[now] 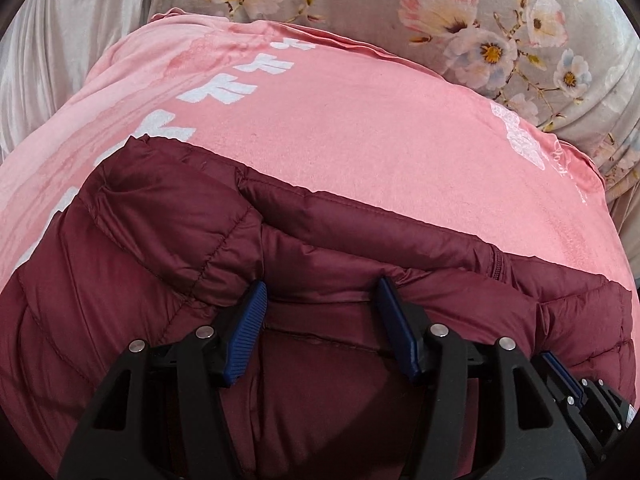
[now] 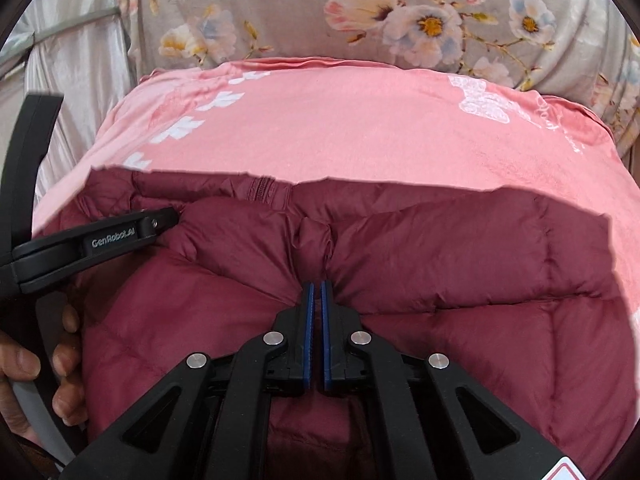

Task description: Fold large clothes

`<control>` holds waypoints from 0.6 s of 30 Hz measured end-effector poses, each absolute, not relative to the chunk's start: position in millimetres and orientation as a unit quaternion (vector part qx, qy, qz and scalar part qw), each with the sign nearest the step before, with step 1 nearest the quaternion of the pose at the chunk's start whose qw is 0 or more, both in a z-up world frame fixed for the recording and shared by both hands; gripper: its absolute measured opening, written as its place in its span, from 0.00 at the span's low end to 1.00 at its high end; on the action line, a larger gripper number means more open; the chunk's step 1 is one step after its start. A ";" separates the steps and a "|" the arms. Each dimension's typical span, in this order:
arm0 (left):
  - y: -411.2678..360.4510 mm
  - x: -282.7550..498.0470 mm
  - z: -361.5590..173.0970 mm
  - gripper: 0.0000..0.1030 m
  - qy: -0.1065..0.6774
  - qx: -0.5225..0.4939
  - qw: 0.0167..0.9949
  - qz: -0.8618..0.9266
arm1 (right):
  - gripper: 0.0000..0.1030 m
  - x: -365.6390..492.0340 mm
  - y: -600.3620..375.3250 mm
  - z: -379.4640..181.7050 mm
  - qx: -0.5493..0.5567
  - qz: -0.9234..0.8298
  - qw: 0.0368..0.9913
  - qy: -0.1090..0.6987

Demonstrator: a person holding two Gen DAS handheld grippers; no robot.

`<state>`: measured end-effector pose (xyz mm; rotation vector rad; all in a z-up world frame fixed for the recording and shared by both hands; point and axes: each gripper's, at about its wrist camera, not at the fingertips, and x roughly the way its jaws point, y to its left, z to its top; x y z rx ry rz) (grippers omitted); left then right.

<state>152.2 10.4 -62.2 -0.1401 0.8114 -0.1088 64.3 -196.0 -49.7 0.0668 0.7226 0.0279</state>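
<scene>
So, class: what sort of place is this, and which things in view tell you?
Probably a bedroom: a maroon puffer jacket lies on a pink blanket over floral bedding.

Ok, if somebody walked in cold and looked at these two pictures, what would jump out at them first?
Most likely the puffy maroon jacket, filling the lower half of both views on top of a pink blanket with white print. Next, the right gripper, its blue pads pinched shut on a fold of the jacket, while the left gripper stands open over the fabric. Behind it all lies grey floral bedding.
</scene>
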 end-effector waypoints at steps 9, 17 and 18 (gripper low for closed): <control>89.2 157.2 -12.0 0.53 0.364 -0.149 0.919 -0.019 | 0.02 44.4 -300.0 -13.3 0.098 -0.126 0.936 0.314; 106.5 180.9 -48.3 0.55 0.391 -0.143 0.909 0.029 | 0.02 56.9 -308.2 -47.8 0.103 -0.139 0.923 0.343; 104.3 180.7 -51.4 0.55 0.390 -0.138 0.910 0.032 | 0.02 59.0 -307.9 -51.1 0.102 -0.140 0.922 0.346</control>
